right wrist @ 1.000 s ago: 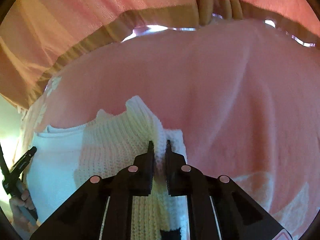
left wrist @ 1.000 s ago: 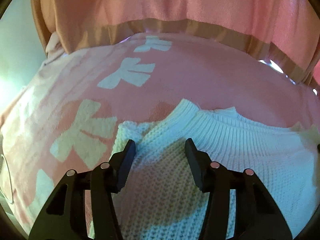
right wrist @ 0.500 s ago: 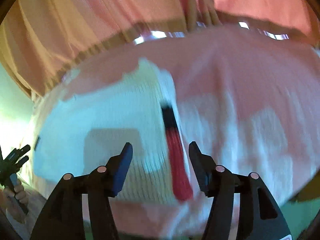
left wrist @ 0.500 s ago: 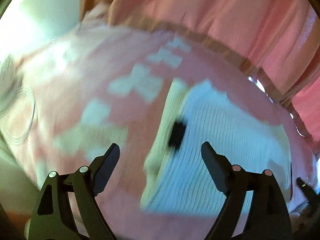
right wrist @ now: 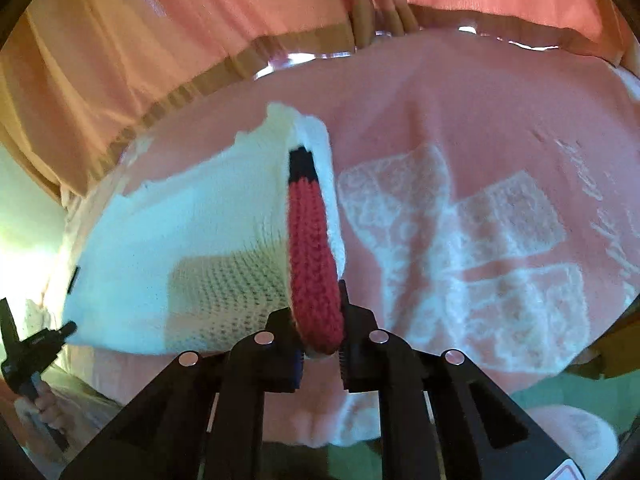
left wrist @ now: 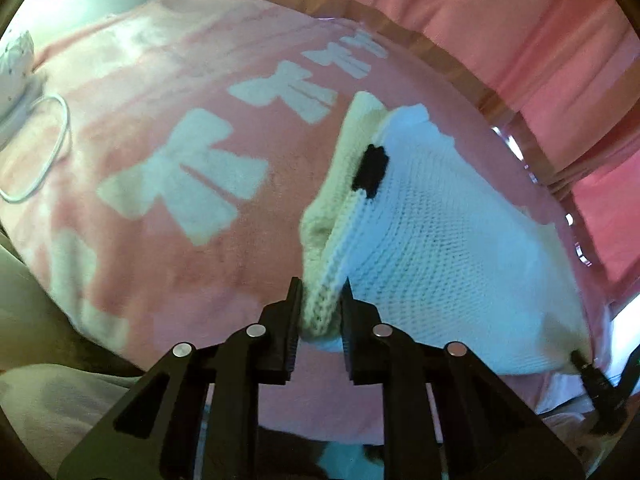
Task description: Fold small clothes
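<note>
White knit sweater [left wrist: 440, 232] spread on pink bow-print blanket [left wrist: 160, 80]. Left gripper [left wrist: 319, 304] clamped on folded edge at 6 o'clock. Right gripper [right wrist: 320, 328] clamped on red knit edge [right wrist: 312, 248], 6 o'clock. Curtain [right wrist: 160, 20] at 12 o'clock.

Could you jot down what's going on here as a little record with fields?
garment: small white knitted sweater with a red and black knit strip, lying folded
surface: pink blanket with white bow shapes
left gripper: shut on the sweater's near corner
right gripper: shut on the red end
backdrop: pink curtain
</note>
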{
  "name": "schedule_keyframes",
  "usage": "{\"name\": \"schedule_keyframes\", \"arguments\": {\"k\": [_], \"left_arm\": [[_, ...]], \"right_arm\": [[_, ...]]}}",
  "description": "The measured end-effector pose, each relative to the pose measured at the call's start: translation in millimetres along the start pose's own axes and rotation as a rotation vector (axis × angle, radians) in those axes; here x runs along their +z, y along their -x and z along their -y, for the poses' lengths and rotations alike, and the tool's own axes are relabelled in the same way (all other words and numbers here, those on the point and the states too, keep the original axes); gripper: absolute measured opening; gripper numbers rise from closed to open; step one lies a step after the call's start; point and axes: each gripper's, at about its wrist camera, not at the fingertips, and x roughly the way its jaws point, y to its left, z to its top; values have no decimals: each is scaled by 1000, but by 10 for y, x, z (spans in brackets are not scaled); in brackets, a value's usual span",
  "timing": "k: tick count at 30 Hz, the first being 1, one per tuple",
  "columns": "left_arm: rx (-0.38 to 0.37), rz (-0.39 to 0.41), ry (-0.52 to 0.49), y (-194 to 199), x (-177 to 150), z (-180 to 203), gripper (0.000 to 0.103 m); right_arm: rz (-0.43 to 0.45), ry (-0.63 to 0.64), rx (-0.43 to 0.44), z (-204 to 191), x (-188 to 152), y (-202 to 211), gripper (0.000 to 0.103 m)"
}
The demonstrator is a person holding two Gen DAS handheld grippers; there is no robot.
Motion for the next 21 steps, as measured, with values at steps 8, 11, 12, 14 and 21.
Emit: {"name": "schedule_keyframes", "arguments": {"k": [8, 11, 12, 14, 21], "left_arm": [[34, 54, -33, 242, 24, 116, 63], [19, 144, -92, 432, 268, 292, 82], [18, 153, -107, 430, 340, 347, 84], [22, 156, -142, 332, 523, 487, 86], [33, 35, -134, -419, 921, 683, 86]], "right_arm": [[55, 83, -137, -184, -24, 90, 37], [114, 130, -76, -386, 172, 304, 38], [114, 143, -35, -474, 231, 316, 38], [99, 182, 54, -681, 389, 271, 32], [-8, 340, 194, -1544, 773, -212, 4]]}}
